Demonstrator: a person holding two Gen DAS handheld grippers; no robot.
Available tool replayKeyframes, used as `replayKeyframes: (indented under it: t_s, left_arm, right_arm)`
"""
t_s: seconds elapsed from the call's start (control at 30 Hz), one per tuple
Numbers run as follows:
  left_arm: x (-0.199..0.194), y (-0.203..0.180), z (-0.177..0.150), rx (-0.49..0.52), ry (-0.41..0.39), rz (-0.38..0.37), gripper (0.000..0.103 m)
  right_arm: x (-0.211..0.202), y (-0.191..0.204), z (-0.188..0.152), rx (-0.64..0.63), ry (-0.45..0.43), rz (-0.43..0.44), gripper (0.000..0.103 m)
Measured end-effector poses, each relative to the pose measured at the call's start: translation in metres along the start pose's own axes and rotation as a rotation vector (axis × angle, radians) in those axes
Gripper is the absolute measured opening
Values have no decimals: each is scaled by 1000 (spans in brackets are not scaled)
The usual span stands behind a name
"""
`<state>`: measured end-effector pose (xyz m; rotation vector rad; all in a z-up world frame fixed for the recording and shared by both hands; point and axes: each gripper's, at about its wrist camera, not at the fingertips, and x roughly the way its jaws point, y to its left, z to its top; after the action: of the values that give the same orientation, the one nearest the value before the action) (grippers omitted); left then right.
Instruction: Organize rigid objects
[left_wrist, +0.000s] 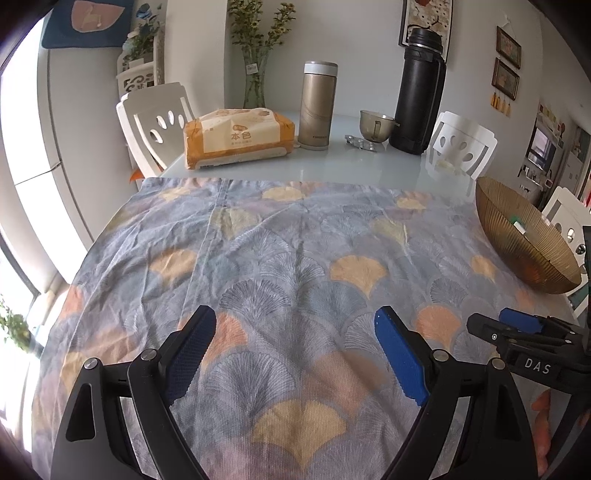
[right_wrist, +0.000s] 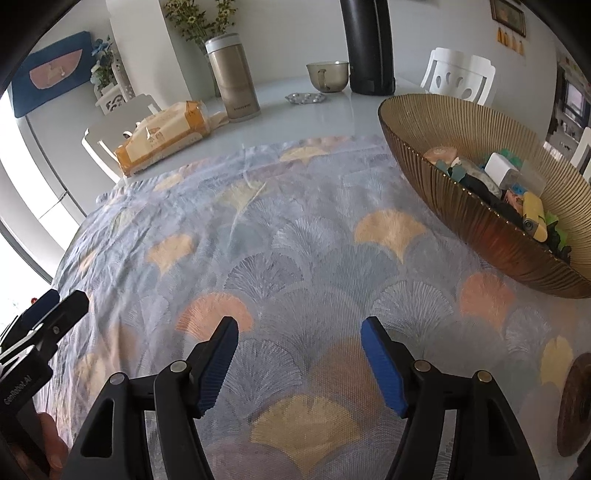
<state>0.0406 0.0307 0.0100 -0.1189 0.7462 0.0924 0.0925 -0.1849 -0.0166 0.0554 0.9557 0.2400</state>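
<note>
Small items heaped in the amber bowl at far right overlap, hard to identify. A yellow block there lies lengthwise near-to-far. Left claw and right claw both gape apart, empty.

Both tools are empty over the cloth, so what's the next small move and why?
Probably swing the right tool toward the amber bowl and pick one item, such as the white block. Both tools, the left tool too, are open and hold nothing, the cloth in front is bare, and the small things sit heaped in that bowl.
</note>
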Motion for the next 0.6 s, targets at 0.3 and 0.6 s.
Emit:
replayKeyframes:
  t_s: [0.3,0.6]
  left_arm:
    - [0,-3,0,16,-5,12,87]
    - [0,-3,0,12,-3,21,87]
  right_arm:
    - [0,1,0,-5,2,-4,69]
    - [1,1,0,-5,3,-4,75]
